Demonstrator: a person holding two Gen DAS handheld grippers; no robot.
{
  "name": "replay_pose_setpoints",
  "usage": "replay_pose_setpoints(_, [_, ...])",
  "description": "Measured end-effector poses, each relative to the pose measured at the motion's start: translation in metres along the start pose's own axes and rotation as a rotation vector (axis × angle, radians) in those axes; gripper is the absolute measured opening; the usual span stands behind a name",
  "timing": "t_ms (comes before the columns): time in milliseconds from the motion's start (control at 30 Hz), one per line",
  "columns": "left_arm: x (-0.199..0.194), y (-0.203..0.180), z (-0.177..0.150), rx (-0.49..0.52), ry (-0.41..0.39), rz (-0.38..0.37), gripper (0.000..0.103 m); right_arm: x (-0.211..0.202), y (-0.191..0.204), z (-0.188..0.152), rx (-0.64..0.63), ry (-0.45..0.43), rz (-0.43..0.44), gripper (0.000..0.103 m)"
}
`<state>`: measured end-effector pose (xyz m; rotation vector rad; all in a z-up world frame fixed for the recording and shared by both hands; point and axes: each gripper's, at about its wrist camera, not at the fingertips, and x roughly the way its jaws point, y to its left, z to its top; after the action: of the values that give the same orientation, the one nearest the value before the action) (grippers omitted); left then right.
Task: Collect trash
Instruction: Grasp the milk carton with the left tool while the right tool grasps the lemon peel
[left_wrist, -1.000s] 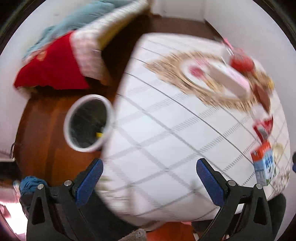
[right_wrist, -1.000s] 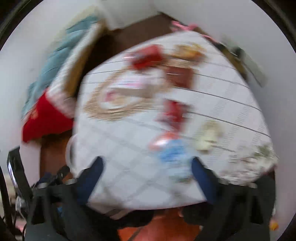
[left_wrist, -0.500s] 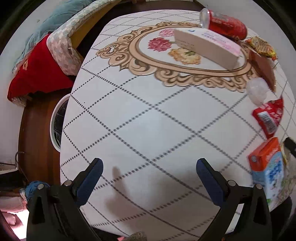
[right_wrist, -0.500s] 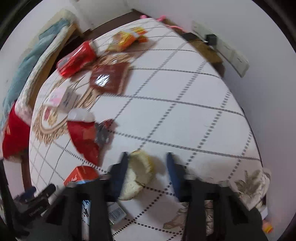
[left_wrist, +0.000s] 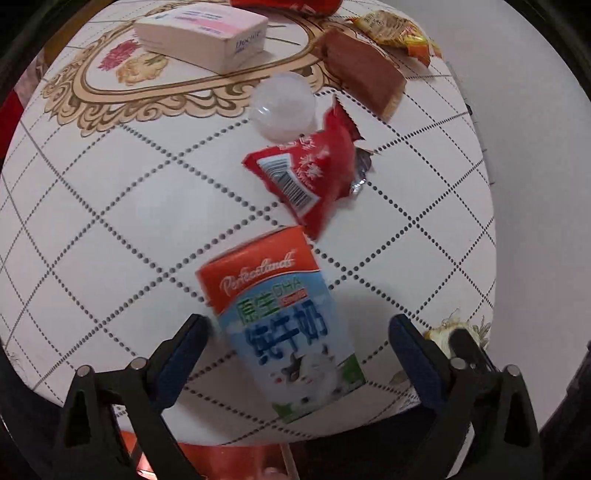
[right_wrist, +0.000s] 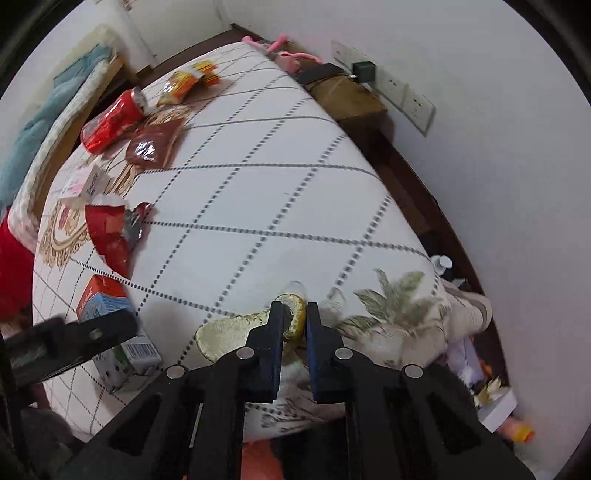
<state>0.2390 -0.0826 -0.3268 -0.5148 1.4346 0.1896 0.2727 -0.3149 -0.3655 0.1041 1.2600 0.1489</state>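
Two pickups are being set up at once near the front edge of the worktop (right_wrist: 258, 192). The right gripper (right_wrist: 294, 314) is pinched tight on a yellowish peel (right_wrist: 229, 332), which looks like fruit skin lying flat by the front edge, close to the leaf print at the front right corner. The grip sits on one curled end only, so it should be lifted slowly or the limp rest may drag and tear free.

The left gripper (left_wrist: 297, 338) is closing, with the milk carton (left_wrist: 280, 328) between its pads but not yet pressed; a gap is visible on both sides. The carton lies on its side at the front edge, long axis running from front edge toward the middle, orange top pointing inward at the red snack wrapper (left_wrist: 310, 177). It's best squeezed across the narrow width, centred, since it's slightly skewed to the pads and could get twisted.
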Motion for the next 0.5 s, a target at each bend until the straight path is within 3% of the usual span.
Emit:
replay_pose_setpoints(67, [-0.005, -0.005, -0.002, 0.031, -0.050, 0.024, 0.060, 0.000, -0.004, 0.000, 0.024, 0.009, 0.018, 0.013])
replay_pose_setpoints(100, [-0.005, -0.008, -0.004, 0.043, -0.051, 0.037, 0.055, 0.001, -0.007, 0.000, 0.030, 0.016, 0.029, 0.013])
replay_pose_setpoints(167, [-0.008, -0.008, -0.006, 0.088, -0.061, 0.042, 0.053, 0.003, -0.011, 0.000, 0.047, 0.036, 0.064, 0.020])
replay_pose_setpoints(333, [-0.016, 0.004, -0.015, 0.266, -0.132, 0.227, 0.053, 0.001, -0.007, -0.003, 0.063, 0.032, 0.121, 0.049])
replay_pose_setpoints(433, [-0.011, 0.017, -0.020, 0.285, -0.126, 0.290, 0.053, -0.001, 0.003, -0.008, 0.007, 0.013, 0.071, 0.050])
replay_pose_setpoints(500, [-0.008, 0.026, -0.019, 0.258, -0.137, 0.272, 0.058, 0.000, 0.014, -0.011, -0.039, -0.002, 0.012, 0.050])
